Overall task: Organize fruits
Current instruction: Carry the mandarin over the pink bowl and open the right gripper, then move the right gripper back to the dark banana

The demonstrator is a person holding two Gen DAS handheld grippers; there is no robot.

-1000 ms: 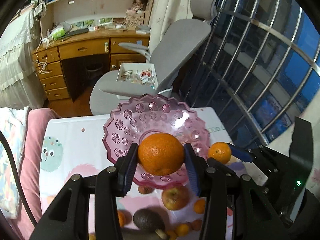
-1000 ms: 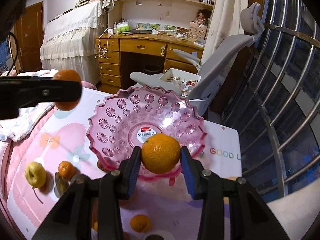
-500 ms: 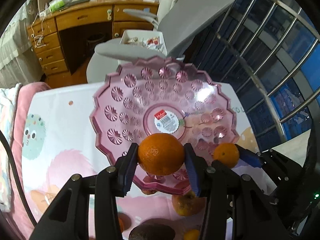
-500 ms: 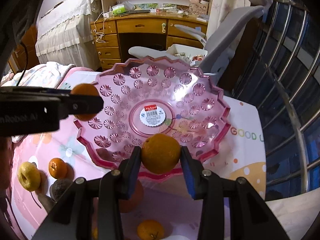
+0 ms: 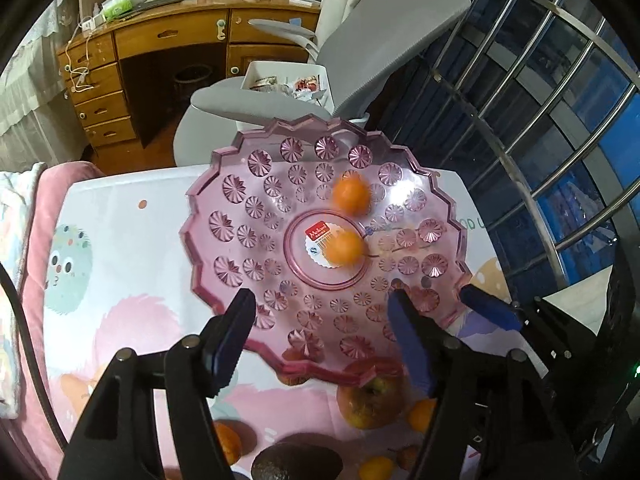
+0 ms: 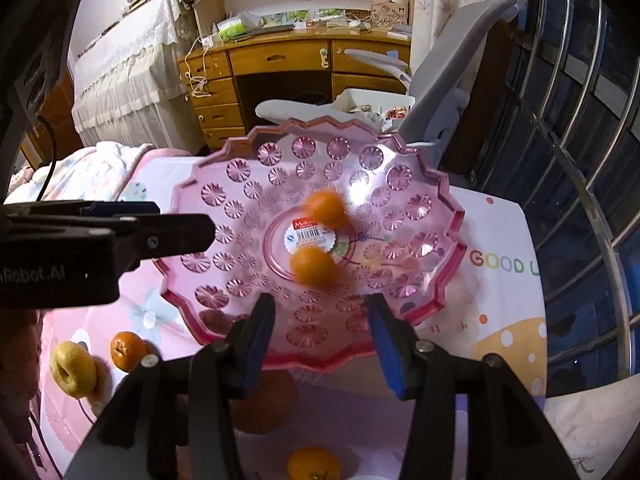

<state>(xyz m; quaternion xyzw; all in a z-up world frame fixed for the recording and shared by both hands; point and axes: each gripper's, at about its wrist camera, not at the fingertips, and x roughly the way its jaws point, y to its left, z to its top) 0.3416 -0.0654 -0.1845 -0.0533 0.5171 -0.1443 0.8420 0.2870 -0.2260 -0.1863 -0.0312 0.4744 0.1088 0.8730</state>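
Note:
A pink cut-glass bowl (image 5: pixel 240 220) (image 6: pixel 420 208) stands on the patterned table. Two oranges lie inside it, both blurred by motion: one on the centre label (image 5: pixel 343 247) (image 6: pixel 313 266), one just beyond (image 5: pixel 351 196) (image 6: pixel 326 208). My left gripper (image 5: pixel 324 332) hangs over the bowl's near rim; its jaws are opening and nothing is between them. My right gripper (image 6: pixel 322 340) is likewise over the near rim, jaws opening and empty. In the right wrist view the left gripper's fingers (image 6: pixel 172 236) reach in from the left.
Loose fruit lies on the table in front of the bowl: an apple (image 5: pixel 370 400), an avocado (image 5: pixel 296 460), small oranges (image 5: pixel 422 414) (image 6: pixel 127 351) (image 6: pixel 316 464), a yellow fruit (image 6: pixel 73 368). A grey chair (image 5: pixel 360 52) and window bars (image 5: pixel 540 184) stand behind.
Both grippers came down over the bowl and their jaws parted. Each let go of its orange; the two oranges now roll in the bowl.

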